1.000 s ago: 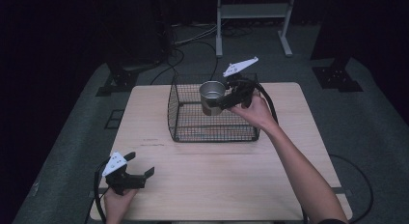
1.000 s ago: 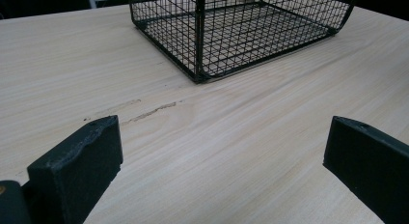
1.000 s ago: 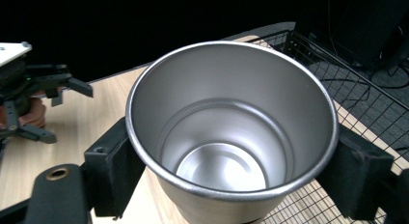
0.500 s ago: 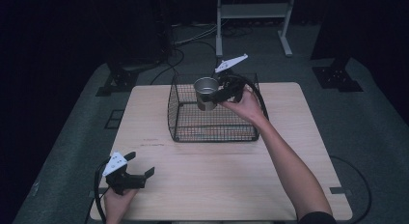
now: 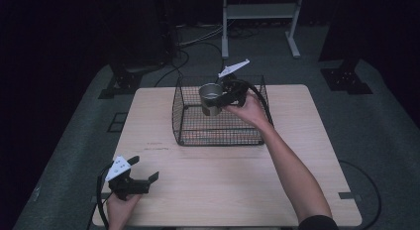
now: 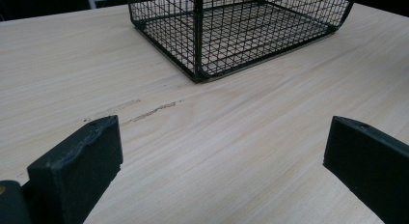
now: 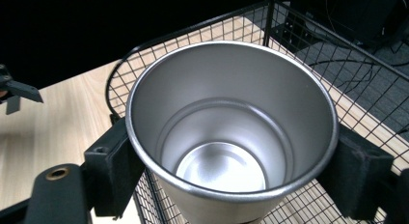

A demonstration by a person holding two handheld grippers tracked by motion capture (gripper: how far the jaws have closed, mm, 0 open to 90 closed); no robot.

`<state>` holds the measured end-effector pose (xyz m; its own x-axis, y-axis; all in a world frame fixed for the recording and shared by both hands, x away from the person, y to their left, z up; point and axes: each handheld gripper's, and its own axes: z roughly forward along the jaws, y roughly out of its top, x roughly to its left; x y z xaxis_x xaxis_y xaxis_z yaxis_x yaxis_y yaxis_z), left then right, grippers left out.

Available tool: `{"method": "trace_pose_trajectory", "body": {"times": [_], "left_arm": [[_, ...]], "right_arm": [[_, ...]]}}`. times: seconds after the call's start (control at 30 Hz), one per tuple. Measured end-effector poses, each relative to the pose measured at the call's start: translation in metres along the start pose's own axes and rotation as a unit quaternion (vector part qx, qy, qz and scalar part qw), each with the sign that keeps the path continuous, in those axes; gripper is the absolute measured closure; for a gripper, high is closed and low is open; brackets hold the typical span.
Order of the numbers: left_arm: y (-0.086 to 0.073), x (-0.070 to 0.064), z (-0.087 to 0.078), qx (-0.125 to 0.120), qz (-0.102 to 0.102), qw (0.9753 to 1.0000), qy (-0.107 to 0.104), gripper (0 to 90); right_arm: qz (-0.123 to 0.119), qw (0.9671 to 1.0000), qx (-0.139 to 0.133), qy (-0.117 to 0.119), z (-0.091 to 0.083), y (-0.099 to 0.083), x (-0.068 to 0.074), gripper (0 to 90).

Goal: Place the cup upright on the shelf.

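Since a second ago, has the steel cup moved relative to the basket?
Yes. The steel cup, clamped in the right gripper, has shifted left along the wire basket's far side, away from its far right corner.

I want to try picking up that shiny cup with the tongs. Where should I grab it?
Grab the steel cup just under its rim, from the sides, as the right tongs do: it stands upright, round, no handle.

The cup [image 7: 231, 137] in my right gripper [image 5: 224, 98] is brushed metal, satin outside and smoothly reflective inside. My jaw pads look like matt black, slightly grainy rubber. The basket [image 5: 218, 133] is thin black coated wire mesh. The table [image 6: 217, 151] is pale, smooth, matt wood grain.
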<state>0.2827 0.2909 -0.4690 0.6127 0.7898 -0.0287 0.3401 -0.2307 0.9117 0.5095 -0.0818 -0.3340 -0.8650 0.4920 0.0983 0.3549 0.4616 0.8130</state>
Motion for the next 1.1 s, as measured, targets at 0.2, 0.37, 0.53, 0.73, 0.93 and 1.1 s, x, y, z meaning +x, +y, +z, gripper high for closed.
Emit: {"method": "trace_pose_trajectory", "body": {"times": [0.2, 0.37, 0.53, 0.73, 0.93, 1.1], "left_arm": [[0.000, 0.000, -0.001, -0.001, 0.001, 1.0000, 0.002, 0.0], [0.000, 0.000, -0.001, 0.000, 0.002, 1.0000, 0.003, 0.0], [0.000, 0.000, -0.001, -0.002, 0.002, 1.0000, 0.003, 0.0], [-0.001, 0.000, -0.002, -0.001, 0.000, 1.0000, 0.002, 0.0], [-0.001, 0.001, -0.001, -0.002, 0.001, 1.0000, 0.002, 0.0], [-0.001, 0.000, -0.001, -0.002, 0.000, 1.0000, 0.001, 0.0]], "right_arm": [[0.003, 1.0000, 0.006, -0.004, 0.007, -0.004, -0.005, 17.7], [0.001, 0.9999, 0.011, -0.009, 0.017, -0.010, -0.009, 17.6], [0.006, 0.9998, 0.016, -0.007, 0.023, -0.013, -0.012, 17.6], [0.013, 0.9995, 0.027, -0.010, 0.032, -0.024, -0.019, 17.6], [0.023, 0.9988, 0.038, -0.020, 0.036, -0.032, -0.026, 17.6], [0.028, 0.9982, 0.048, -0.021, 0.039, -0.037, -0.031, 17.6]]}}
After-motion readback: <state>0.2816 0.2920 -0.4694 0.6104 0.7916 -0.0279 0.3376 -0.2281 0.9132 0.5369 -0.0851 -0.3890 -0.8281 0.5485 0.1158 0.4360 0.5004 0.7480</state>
